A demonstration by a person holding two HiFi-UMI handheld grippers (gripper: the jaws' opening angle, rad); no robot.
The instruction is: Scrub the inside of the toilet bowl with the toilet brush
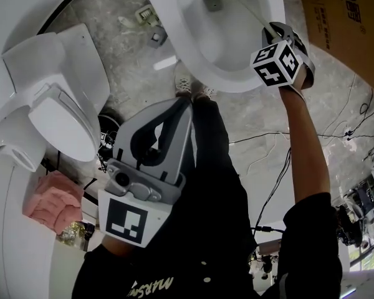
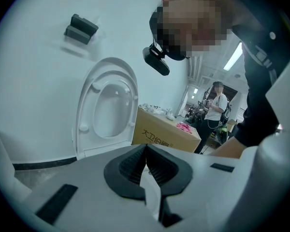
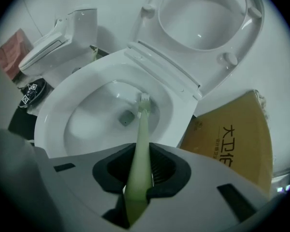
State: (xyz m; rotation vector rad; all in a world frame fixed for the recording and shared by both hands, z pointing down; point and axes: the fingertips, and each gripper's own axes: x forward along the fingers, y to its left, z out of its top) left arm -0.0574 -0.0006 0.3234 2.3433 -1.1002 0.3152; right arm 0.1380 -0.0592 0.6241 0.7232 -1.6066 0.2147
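Note:
The white toilet bowl (image 1: 237, 80) stands open at the top of the head view, its seat and lid (image 3: 203, 13) raised. My right gripper (image 1: 273, 31) hovers over the bowl's right rim, shut on the pale green toilet brush (image 3: 140, 134). The handle (image 1: 249, 8) slants down into the bowl. Its white-bristled head (image 3: 144, 99) rests against the inner back wall just above the drain (image 3: 126, 118). My left gripper (image 1: 184, 104) is held near the body, away from the bowl, jaws shut with nothing in them (image 2: 145, 146).
A second toilet (image 1: 50, 104) with its lid down stands at left, a pink cloth (image 1: 50, 204) near it. A cardboard box (image 1: 343, 23) sits right of the bowl. Cables (image 1: 268, 136) cross the marble floor. A person (image 2: 215, 110) stands far behind.

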